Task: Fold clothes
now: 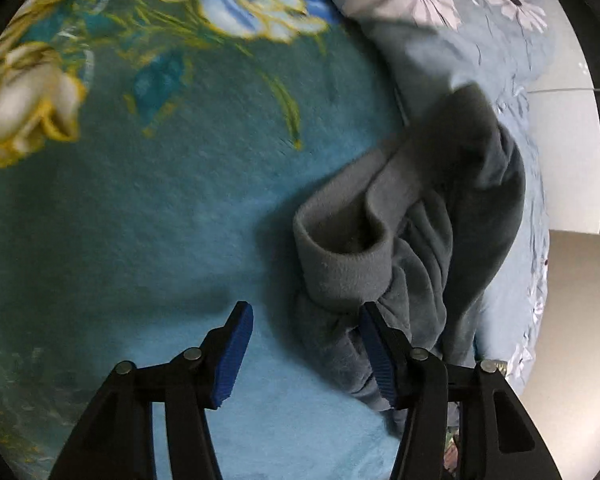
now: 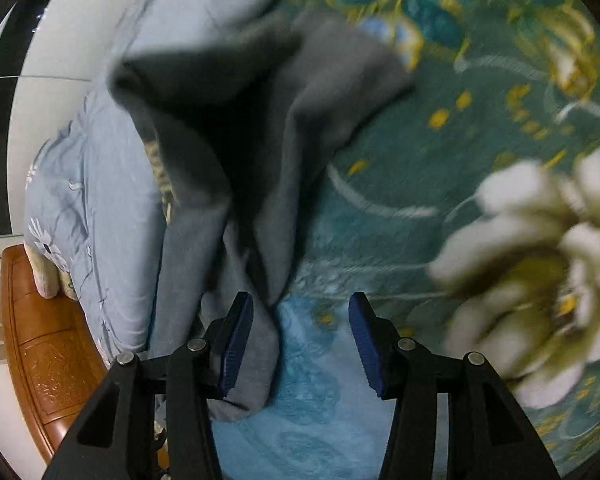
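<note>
A grey fleece garment [image 1: 416,224] lies crumpled on a teal flowered blanket [image 1: 160,200], with a ribbed cuff opening facing up. My left gripper [image 1: 306,354] is open just above the blanket; its right finger [image 1: 374,354] touches the garment's edge. In the right wrist view the same grey garment [image 2: 260,140] stretches away in folds, blurred. My right gripper [image 2: 300,344] is open; its left finger [image 2: 236,344] rests against the garment's near end, and the blanket [image 2: 440,160] lies under the gap.
A pale blue quilt with white daisies [image 1: 452,20] lies along the bed's edge beside the garment; it also shows in the right wrist view [image 2: 100,200]. A wooden headboard [image 2: 40,340] and white floor [image 1: 564,152] lie beyond the bed edge.
</note>
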